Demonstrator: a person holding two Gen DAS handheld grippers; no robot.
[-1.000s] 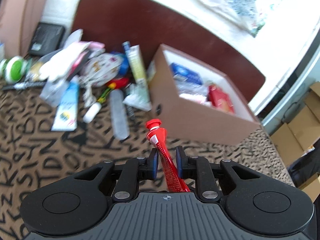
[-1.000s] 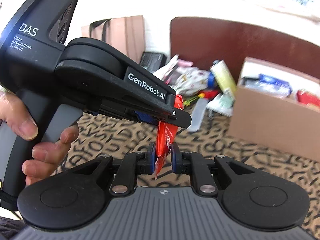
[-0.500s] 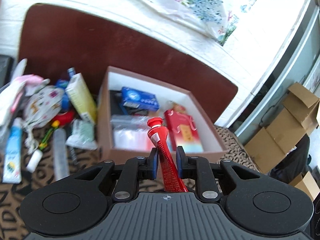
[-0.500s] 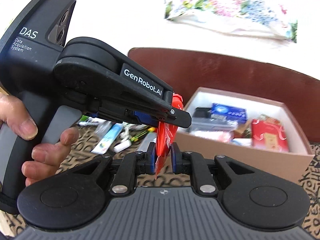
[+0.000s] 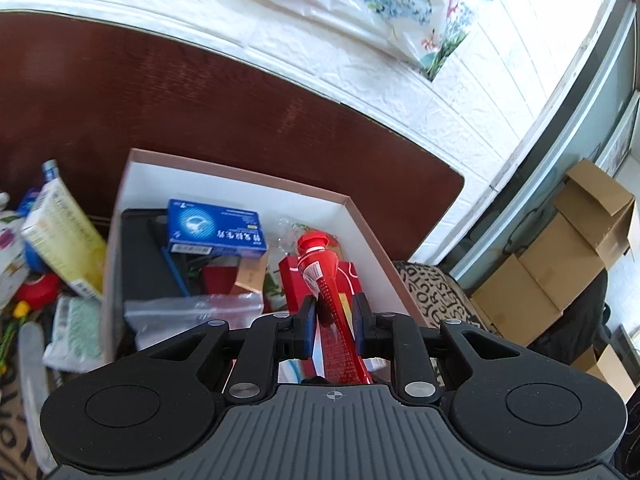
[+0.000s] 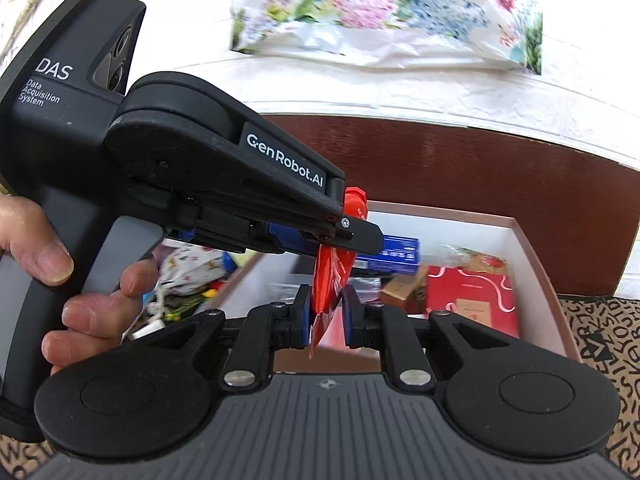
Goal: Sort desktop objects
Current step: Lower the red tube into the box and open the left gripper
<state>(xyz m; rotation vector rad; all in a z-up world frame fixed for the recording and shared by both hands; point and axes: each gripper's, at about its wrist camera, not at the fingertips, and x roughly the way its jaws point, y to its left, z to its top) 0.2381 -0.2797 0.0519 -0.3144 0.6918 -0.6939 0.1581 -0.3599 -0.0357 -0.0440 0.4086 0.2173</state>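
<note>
Above the open cardboard box (image 5: 362, 216), both tools pinched one glossy red tube (image 5: 334, 300). The left gripper (image 5: 331, 324) had its blue ribbed pads pressed against the tube's tapering body, the round ridged cap pointing away over the box. The right gripper (image 6: 326, 312) clamped the tube's flat crimped tail between its own pads, and a hand (image 6: 60, 276) wrapped the left tool's smooth black handle. Inside the white-lined box lay a blue carton (image 5: 216, 228), a red carton with curling white lines (image 6: 472, 300), a clear plastic bag (image 5: 192, 312) and a flat black slab (image 5: 148, 260). Left of the box sat a loose heap, among it a pale yellow carton (image 5: 60, 236), on a cloth (image 6: 600, 340) printed with black letters.
</note>
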